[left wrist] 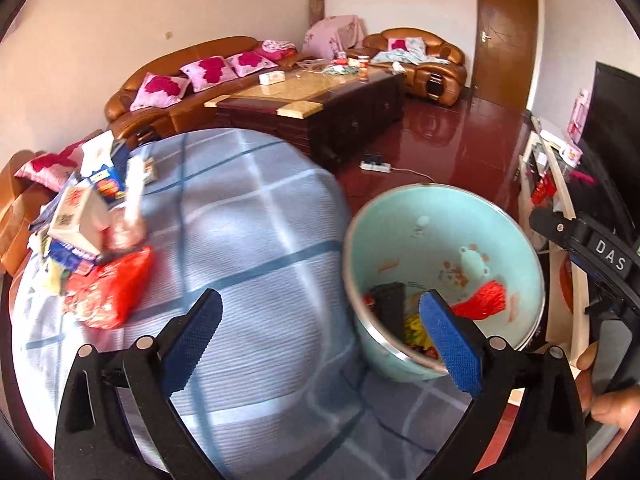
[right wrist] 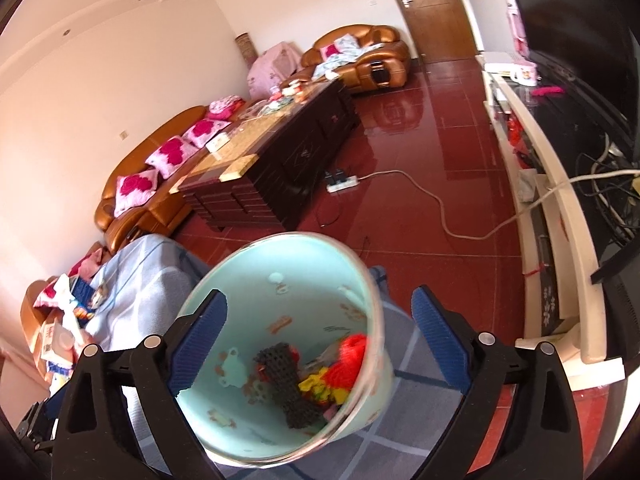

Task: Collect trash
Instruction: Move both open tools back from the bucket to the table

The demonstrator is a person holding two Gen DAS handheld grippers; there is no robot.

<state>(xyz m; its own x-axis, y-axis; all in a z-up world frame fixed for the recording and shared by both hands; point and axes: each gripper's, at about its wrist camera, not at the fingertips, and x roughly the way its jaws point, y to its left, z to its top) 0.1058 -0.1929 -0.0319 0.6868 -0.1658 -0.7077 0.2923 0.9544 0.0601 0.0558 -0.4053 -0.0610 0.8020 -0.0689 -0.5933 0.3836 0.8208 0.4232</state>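
A pale blue bin (left wrist: 404, 220) stands at the right edge of a table under a blue checked cloth (left wrist: 248, 240). Inside it lie a black mesh piece (right wrist: 288, 384), a red tassel (right wrist: 352, 356) and yellow wrappers (right wrist: 316, 384). On the cloth's left sits a trash pile: a red plastic bag (left wrist: 108, 292), a white carton (left wrist: 80, 216) and blue packets. My left gripper (left wrist: 320, 300) is open above the bare cloth, its right finger over the bin's near rim. My right gripper (right wrist: 318, 294) is open over the bin (right wrist: 248, 280), nothing pressed between its pads. A hand (left wrist: 612, 404) holds it.
A dark wooden coffee table (left wrist: 320, 120) and brown leather sofas (left wrist: 160, 100) stand beyond the table. A white power strip (right wrist: 342, 184) with its cable lies on the glossy red floor. A TV stand (right wrist: 540, 168) with a black screen runs along the right.
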